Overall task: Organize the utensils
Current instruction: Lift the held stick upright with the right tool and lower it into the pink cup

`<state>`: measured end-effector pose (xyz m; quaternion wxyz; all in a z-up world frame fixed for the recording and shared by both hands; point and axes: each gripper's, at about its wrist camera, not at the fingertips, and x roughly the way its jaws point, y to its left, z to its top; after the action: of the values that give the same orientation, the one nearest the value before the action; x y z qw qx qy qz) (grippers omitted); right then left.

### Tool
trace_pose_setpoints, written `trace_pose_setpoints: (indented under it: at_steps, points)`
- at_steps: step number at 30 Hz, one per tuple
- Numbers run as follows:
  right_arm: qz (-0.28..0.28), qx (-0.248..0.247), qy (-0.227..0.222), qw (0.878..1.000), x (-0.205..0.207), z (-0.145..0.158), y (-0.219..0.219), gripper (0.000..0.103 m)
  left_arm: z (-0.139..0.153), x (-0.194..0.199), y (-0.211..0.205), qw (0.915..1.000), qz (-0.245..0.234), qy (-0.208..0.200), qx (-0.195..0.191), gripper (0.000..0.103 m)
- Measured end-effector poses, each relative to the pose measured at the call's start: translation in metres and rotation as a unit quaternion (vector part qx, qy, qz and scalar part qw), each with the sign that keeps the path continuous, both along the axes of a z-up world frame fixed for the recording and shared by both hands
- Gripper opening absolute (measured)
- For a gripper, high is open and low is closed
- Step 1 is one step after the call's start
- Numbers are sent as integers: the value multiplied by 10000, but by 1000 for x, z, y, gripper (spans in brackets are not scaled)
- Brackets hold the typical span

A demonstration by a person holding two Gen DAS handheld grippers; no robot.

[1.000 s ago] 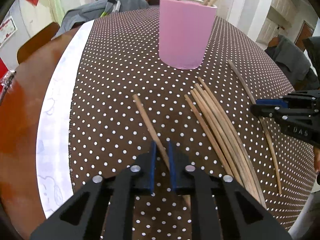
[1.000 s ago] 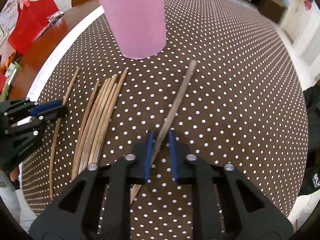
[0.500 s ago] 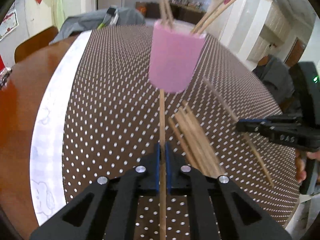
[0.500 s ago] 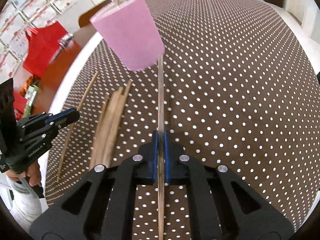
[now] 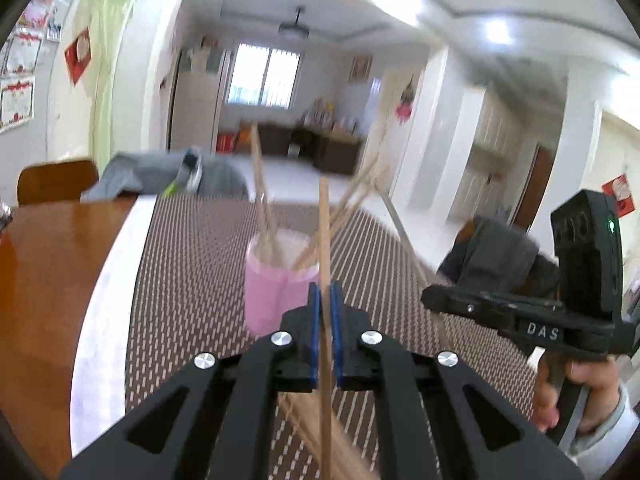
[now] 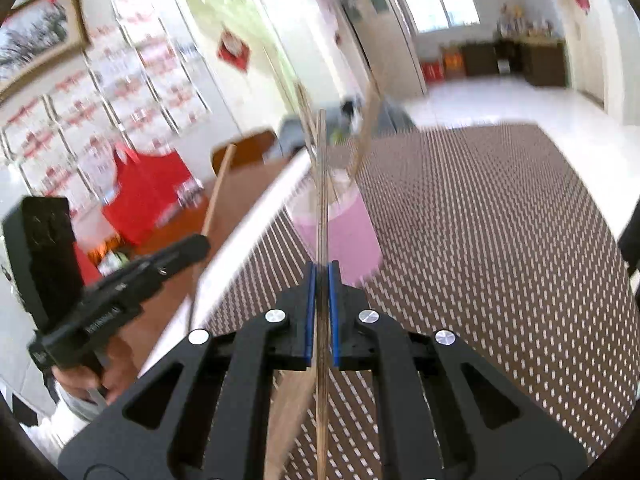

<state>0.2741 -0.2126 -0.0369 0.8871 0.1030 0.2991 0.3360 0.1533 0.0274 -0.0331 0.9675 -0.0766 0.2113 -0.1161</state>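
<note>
Left wrist view: the left tool (image 5: 325,308) is clenched on a single chopstick (image 5: 324,240), gripped part-way along its length so that the free end projects forward and up, over the pink cup (image 5: 276,292). Holding it near the middle appears intended to keep the stick rigid and aligned with the tool for a steep drop into the cup mouth. The cup stands upright on the dotted cloth of the counter (image 5: 192,264) and already contains several sticks leaning against its rim.

Right wrist view: the right tool (image 6: 320,312) is likewise clenched on a chopstick (image 6: 321,184), its shaft running straight ahead between the pads (image 6: 307,312) and crossing the cup (image 6: 340,232) in line of sight. Whether the tip is above the opening cannot be told; the frame is blurred.

Loose sticks (image 5: 320,440) lie on the cloth beneath the left tool, blurred.

Judgement: both tools are raised for insertion. Risk: two sticks converging on one opening may clash with each other or with the leaning contents.
</note>
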Motion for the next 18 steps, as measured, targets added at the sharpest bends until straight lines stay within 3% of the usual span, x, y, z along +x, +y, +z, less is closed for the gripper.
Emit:
trace_pose_setpoints:
  at_steps: [6, 9, 13, 18]
  points:
    - [-100, 514, -541, 9972, 2, 24, 11, 7, 26, 7, 0, 9954, 113, -917, -269, 6]
    - [-237, 761, -784, 9937, 9, 27, 19, 7, 37, 8, 1, 9870, 177, -1519, -499, 6]
    - [-398, 1047, -1244, 9859, 17, 34, 37, 7, 46, 17, 2, 9778, 319, -1965, -649, 6]
    - [-599, 1136, -1936, 9726, 22, 40, 63, 7, 47, 40, 1, 9681, 643, -2361, -536, 6]
